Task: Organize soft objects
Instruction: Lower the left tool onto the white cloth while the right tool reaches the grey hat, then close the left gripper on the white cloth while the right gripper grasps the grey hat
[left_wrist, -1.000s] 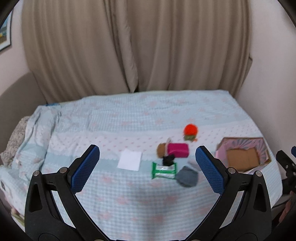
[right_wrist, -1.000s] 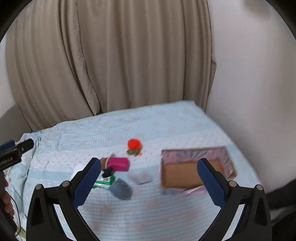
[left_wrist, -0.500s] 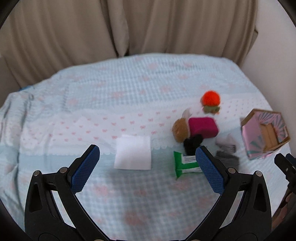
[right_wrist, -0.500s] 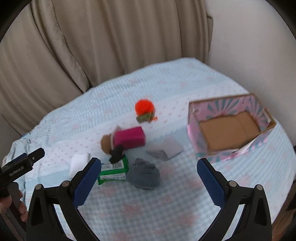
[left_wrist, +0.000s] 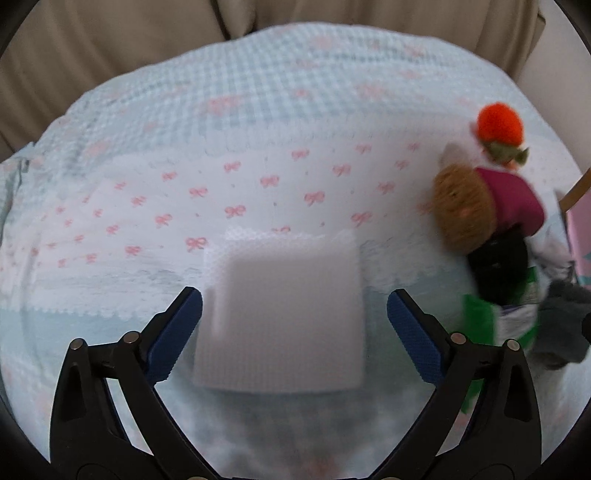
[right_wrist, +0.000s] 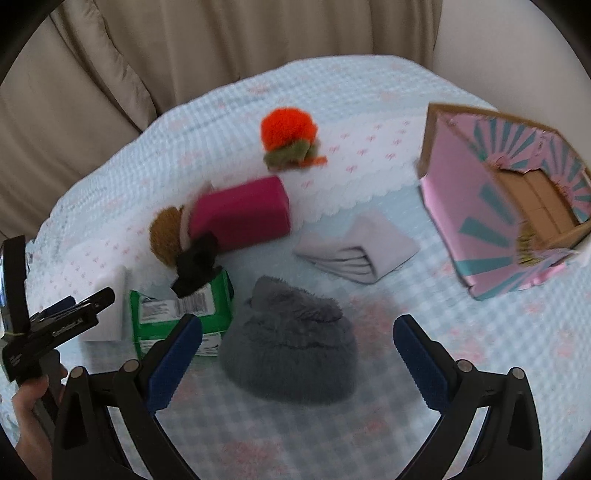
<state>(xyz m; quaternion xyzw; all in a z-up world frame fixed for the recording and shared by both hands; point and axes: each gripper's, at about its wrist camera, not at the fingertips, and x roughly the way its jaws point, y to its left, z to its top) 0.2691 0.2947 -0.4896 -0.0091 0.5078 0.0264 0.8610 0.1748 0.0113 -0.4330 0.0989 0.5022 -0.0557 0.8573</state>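
My left view cuts off the pink box (left_wrist: 580, 236) at its right edge; the green packet (left_wrist: 480, 325) sits partly behind my finger; the white pad (right_wrist: 110, 306) hides behind my left gripper (right_wrist: 70, 314).

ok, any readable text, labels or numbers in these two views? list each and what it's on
None can be read outright.
Green pack: white label with a barcode and print, too blurred to read.
Left gripper, seen from the right wrist: white lettering along its black body, too small and blurred to quote.
Pink box: a teal ray pattern and a small yellow mark, no legible words.
Left wrist view: only the pack's label edge, unreadable.
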